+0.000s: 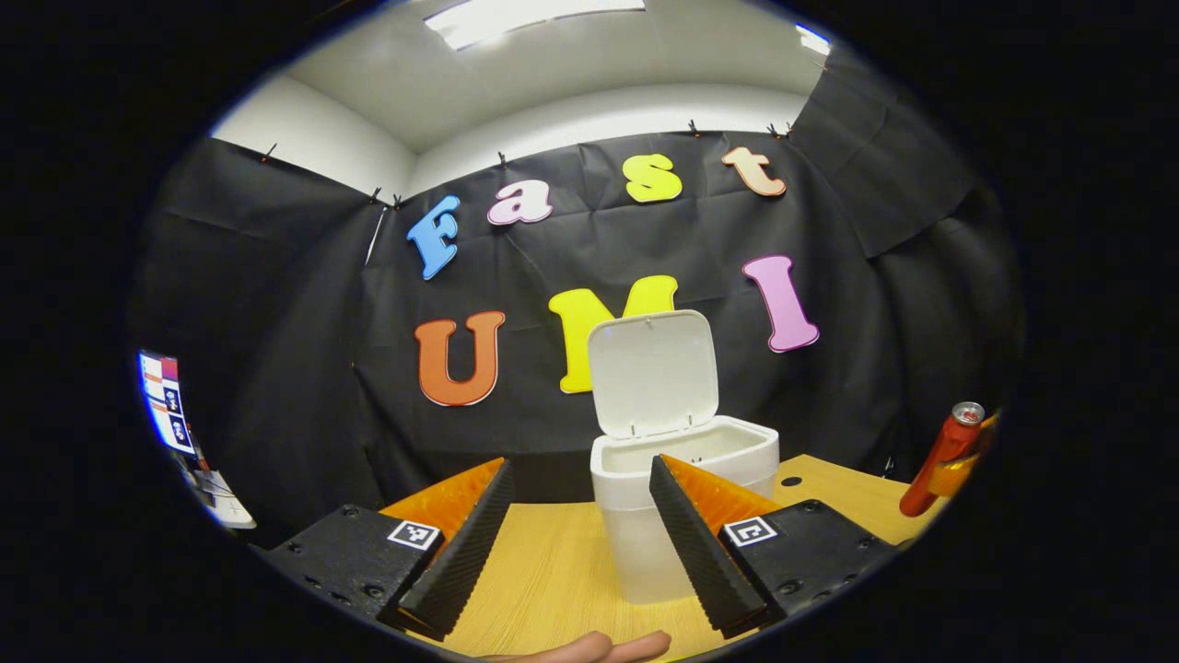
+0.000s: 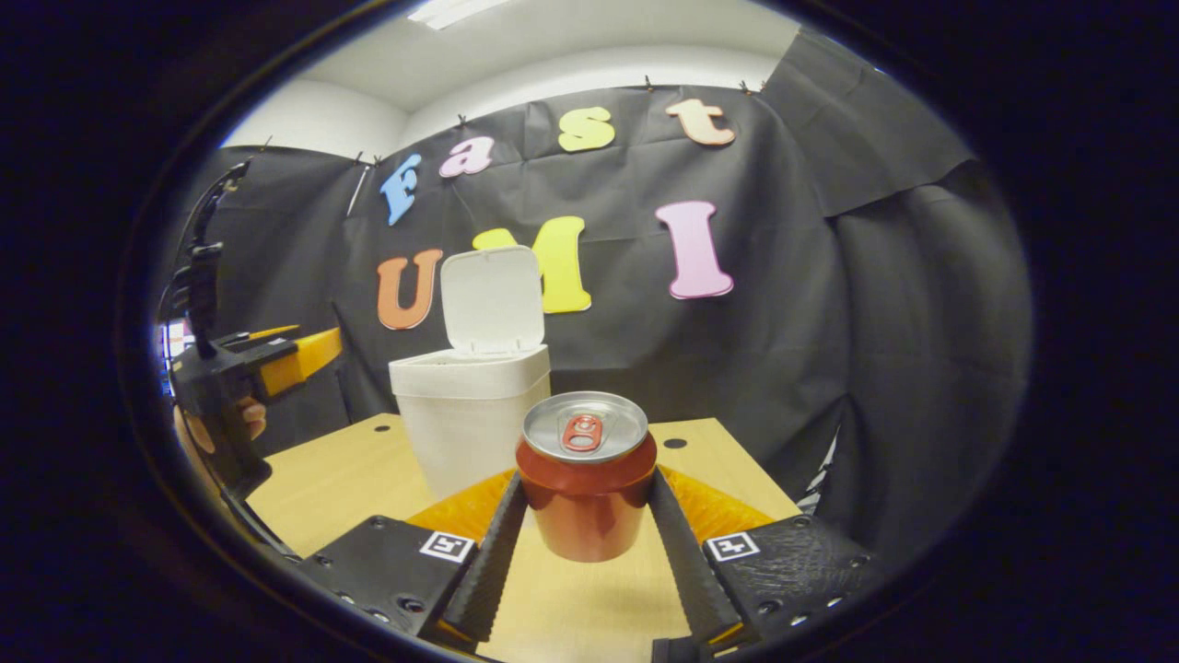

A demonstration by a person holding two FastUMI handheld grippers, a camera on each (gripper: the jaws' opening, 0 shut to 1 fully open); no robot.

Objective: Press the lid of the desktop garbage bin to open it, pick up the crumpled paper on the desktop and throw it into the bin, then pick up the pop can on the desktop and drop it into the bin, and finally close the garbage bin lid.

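1. Can (image 2: 587, 479), red with a silver top, stands upright between the fingers of the right hand-held gripper (image 2: 587, 552), both fingers pressing its sides, above the counter (image 2: 322, 479).
2. Bin (image 2: 470, 414), white, sits on the counter just behind the can, its lid (image 2: 491, 299) swung up and open.
3. Left hand-held gripper (image 1: 578, 539) is spread wide, pinching nothing, facing the bin (image 1: 677, 516).
4. In the left gripper view, the can (image 1: 941, 458) appears tilted at the far right edge.

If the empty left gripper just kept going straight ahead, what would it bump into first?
Most likely the white bin: it stands straight ahead of the open left gripper, lid up, nothing between them on the table.
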